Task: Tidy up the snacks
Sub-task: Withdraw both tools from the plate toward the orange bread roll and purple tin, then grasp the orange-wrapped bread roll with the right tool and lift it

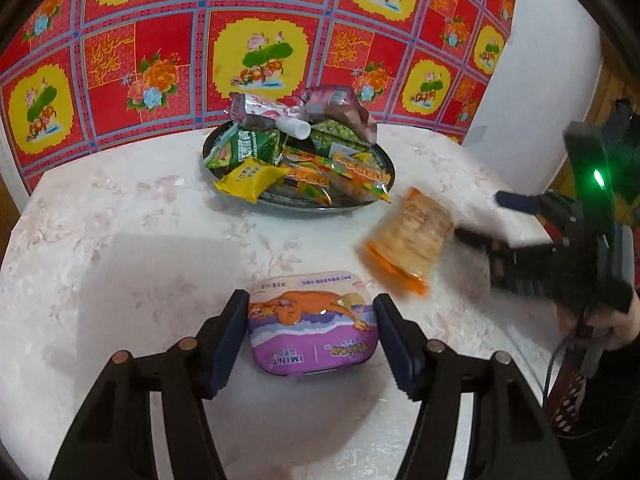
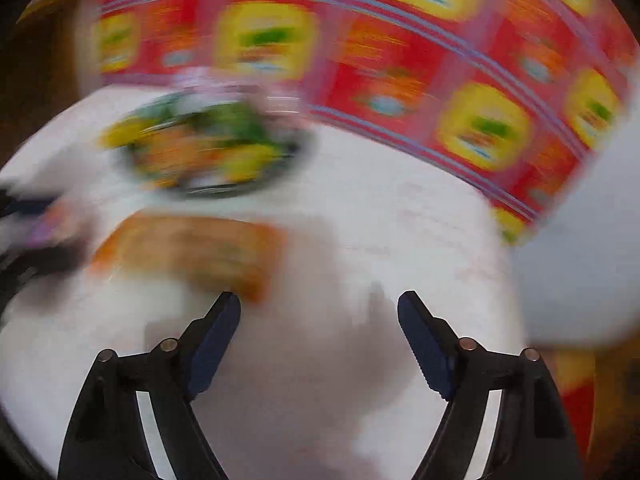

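Here the purple rounded mint tin [image 1: 314,322] sits clamped in the left gripper [image 1: 312,340] on the white worktop [image 1: 140,260], sharp only in the left view; at two o'clock an orange snack packet [image 1: 404,244]. The blurred right view shows the right gripper [image 2: 320,336] wide, empty.

black linkage arms | navy ribbed fingers [image 1: 226,344] | brass pins | green light
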Demonstrator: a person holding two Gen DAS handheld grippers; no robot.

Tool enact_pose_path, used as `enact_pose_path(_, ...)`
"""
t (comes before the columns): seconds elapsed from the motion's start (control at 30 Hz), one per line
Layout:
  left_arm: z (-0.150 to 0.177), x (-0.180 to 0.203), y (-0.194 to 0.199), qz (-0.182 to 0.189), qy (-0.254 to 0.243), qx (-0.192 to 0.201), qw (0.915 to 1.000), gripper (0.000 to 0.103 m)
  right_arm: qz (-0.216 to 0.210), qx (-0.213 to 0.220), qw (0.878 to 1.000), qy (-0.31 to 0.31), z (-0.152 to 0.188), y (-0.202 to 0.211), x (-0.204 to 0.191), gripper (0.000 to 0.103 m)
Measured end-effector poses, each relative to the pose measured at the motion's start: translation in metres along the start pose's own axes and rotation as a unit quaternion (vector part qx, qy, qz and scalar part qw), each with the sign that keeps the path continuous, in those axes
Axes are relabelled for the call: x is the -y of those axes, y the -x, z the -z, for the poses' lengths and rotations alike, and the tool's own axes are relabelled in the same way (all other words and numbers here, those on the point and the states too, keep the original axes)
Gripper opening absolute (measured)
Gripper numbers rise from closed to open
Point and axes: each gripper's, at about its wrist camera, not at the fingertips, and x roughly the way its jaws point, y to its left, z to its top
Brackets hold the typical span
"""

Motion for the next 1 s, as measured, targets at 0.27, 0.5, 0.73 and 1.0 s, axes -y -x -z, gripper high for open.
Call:
enact_pose_path(0.27,0.001,-0.004,0.002,0.009,0.009,0.003,0.9999,0.066,-0.221,0.021,0.974,-0.053,0.001,0.01,-0.017,0.099)
enact_pose_path(0.5,0.0,-0.004,0.002,0.009,0.011,0.004,0.9999,0.066,-0.205,0.046,0.97,0.125,-0.008,0.003,-0.042,0.1)
enact_pose_path(0.73,0.0,-0.005,0.002,0.01,0.011,0.004,0.9999,0.066,-0.201,0.036,0.96,0.191,-0.026,-0.019,-0.052,0.1)
enact_pose_path(1.0,0.0,0.003,-0.001,-0.038,-0.01,-0.003,0.9992,0.066,-0.164,0.051,0.978,0.121,-0.023,-0.03,-0.027,0.057)
